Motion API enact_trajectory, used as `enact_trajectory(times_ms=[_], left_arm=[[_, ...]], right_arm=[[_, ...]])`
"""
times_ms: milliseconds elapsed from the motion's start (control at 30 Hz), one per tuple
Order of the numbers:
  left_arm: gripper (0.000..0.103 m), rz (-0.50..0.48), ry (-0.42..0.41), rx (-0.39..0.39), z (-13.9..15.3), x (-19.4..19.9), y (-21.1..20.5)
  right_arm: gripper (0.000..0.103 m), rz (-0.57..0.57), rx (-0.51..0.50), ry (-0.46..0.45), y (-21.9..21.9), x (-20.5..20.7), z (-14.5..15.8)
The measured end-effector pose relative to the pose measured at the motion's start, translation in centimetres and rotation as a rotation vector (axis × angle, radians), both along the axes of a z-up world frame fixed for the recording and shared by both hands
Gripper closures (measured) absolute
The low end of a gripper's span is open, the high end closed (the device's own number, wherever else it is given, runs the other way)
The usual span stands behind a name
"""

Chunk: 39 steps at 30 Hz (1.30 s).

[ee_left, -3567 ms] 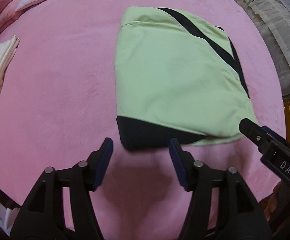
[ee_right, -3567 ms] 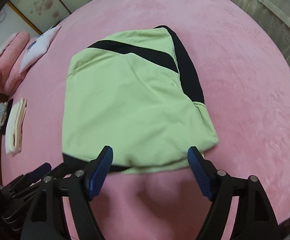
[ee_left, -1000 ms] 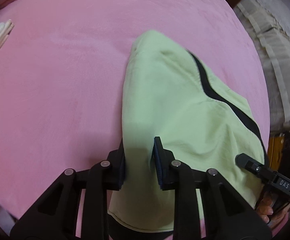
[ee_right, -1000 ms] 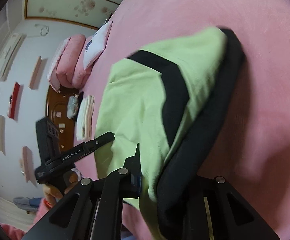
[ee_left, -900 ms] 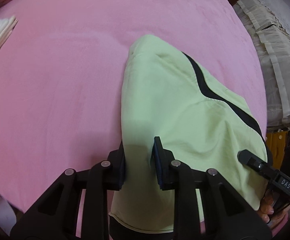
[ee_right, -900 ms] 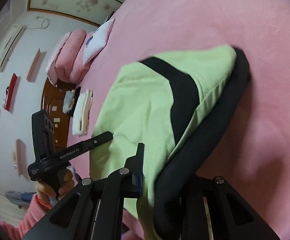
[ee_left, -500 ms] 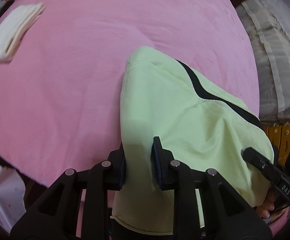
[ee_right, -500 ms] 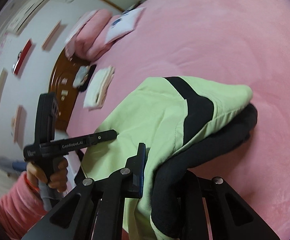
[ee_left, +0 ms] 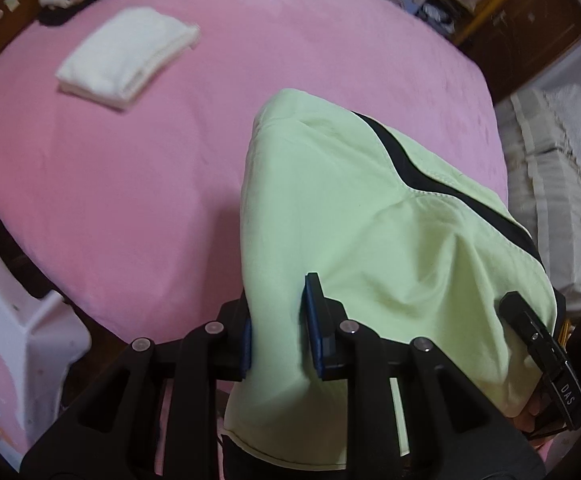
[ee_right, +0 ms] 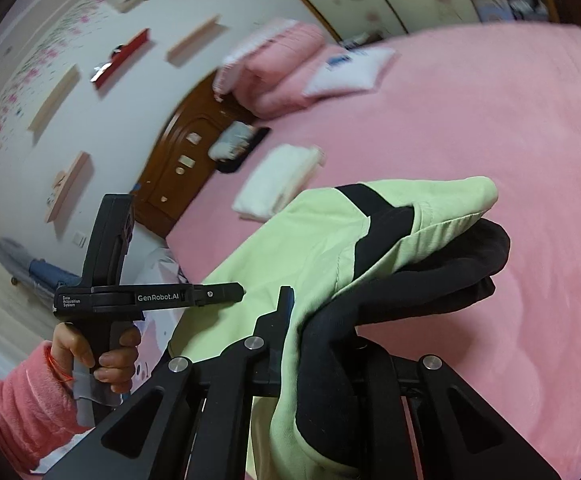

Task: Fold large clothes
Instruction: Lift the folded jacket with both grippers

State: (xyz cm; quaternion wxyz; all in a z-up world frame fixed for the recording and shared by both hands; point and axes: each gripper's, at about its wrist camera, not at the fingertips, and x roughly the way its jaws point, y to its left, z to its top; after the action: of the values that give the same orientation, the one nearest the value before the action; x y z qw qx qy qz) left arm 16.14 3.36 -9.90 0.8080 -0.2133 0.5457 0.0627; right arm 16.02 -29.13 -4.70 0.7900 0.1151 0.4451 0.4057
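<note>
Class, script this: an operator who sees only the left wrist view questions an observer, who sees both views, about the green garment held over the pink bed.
Operator: I see only the tip of the right gripper. Does it have the garment?
Observer: Yes. The garment is between the fingers of the right gripper, green and black layers together, and its jaws are closing.
Operator: What holds the left gripper?
Observer: A hand in a pink sleeve grips the handle of the left gripper.
</note>
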Motion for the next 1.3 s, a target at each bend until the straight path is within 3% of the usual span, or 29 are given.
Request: enact_trajectory(times_ms=[167, 333, 500, 700, 900, 1067, 1200, 1300], left_arm=[[0.085, 0.017, -0.08, 0.033, 4.7, -1.5, 7.1], [0.085, -0.002, -0.135, 0.031, 7.2, -1.8, 15.1], [0.086, -0.016, -0.197, 0.077, 10.4, -0.9, 23.5], [0.086, 0.006, -0.254, 0.122, 13.9, 0.0, 34.7], [0.086, 0.032, -0.278, 0.138, 15.2, 4.4, 46.8], [0.087, 0.046, -0.298, 0.166, 15.4, 11.6, 57.2], [0.087, 0.023, -0.294, 0.215, 13.7, 18.3, 63.2], [0.087, 0.007, -0.298, 0.241, 10.6, 23.5, 66.5]], right_arm=[[0.093, 0.018, 0.029, -0.079, 7.2, -1.2, 5.2], [0.093, 0.019, 0.015, -0.163, 16.9, -2.4, 9.5], [0.094, 0.002, -0.003, -0.224, 28.3, -2.8, 13.1], [0.094, 0.021, 0.028, -0.253, 45.1, -1.0, 16.3], [0.094, 0.069, 0.025, -0.316, 61.8, 4.6, 16.6], [0.094, 0.075, 0.047, -0.311, 71.7, 9.9, 14.9], [0.094, 0.046, 0.057, -0.285, 79.3, 15.5, 11.9], [0.094, 0.018, 0.049, -0.279, 82.0, 20.2, 8.0]])
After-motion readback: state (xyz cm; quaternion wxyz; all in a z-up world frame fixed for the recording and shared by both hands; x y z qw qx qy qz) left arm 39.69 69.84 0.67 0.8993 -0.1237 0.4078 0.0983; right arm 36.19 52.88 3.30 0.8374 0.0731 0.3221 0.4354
